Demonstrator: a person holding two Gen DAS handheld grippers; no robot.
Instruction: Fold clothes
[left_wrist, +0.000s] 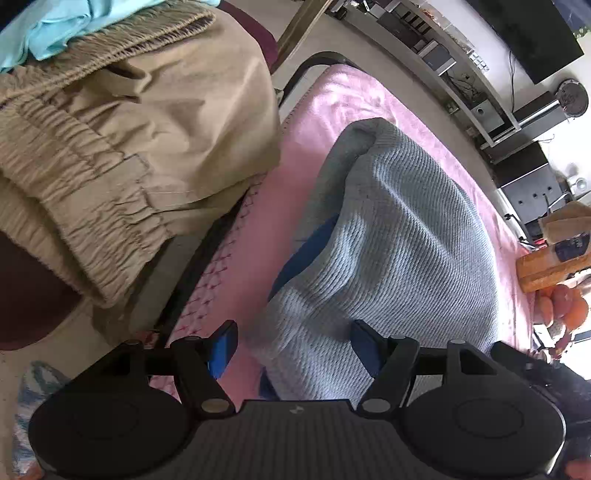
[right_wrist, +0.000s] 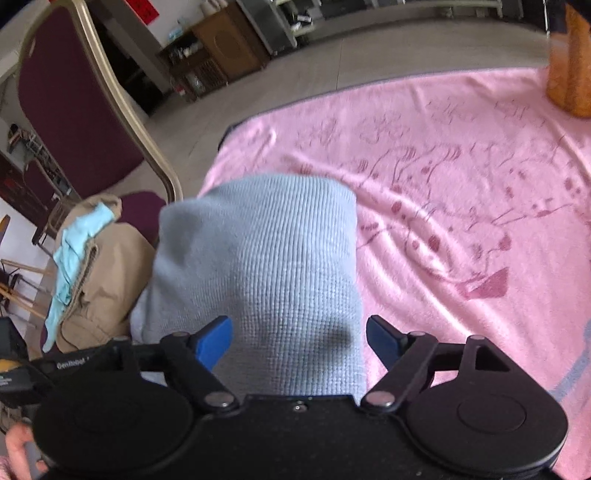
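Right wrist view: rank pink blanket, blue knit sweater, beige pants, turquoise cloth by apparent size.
1. pink blanket
2. blue knit sweater, though nearness to the camera inflates it
3. beige pants, partly hidden
4. turquoise cloth

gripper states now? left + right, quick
Left gripper: open, holding nothing, over the blue knit sweater.
Right gripper: open, jaws on either side of the sweater, not clamped.
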